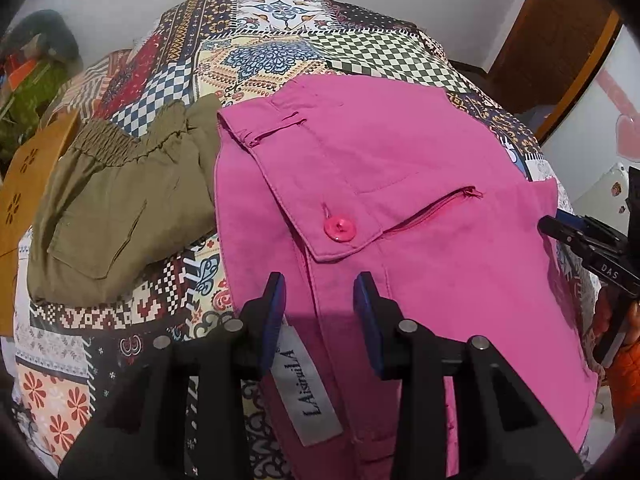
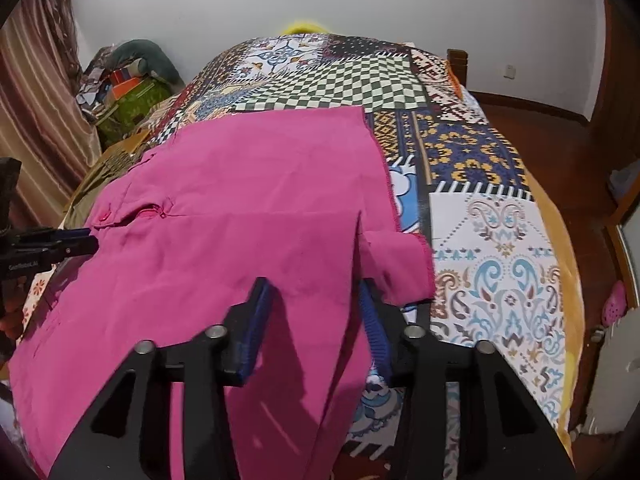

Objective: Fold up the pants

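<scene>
Pink pants [image 1: 420,208] lie folded on the patchwork bedspread [image 1: 280,40], waistband with a pink button [image 1: 339,229] and a zipped pocket on top. My left gripper [image 1: 320,292] is open just above the waist edge, beside a white label [image 1: 306,388]. In the right wrist view the pink pants [image 2: 224,208] spread across the bed. My right gripper [image 2: 316,296] is open, with the pant-leg hem [image 2: 396,268] draped over its right finger. Each gripper shows at the edge of the other's view: the right gripper [image 1: 544,226] and the left gripper [image 2: 94,242].
Folded olive-green pants [image 1: 120,200] lie to the left of the pink ones. An orange wooden board [image 1: 28,184] stands at the bed's left edge. Clutter [image 2: 124,88] is piled by the curtain at the far left. Wooden floor [image 2: 560,140] runs right of the bed.
</scene>
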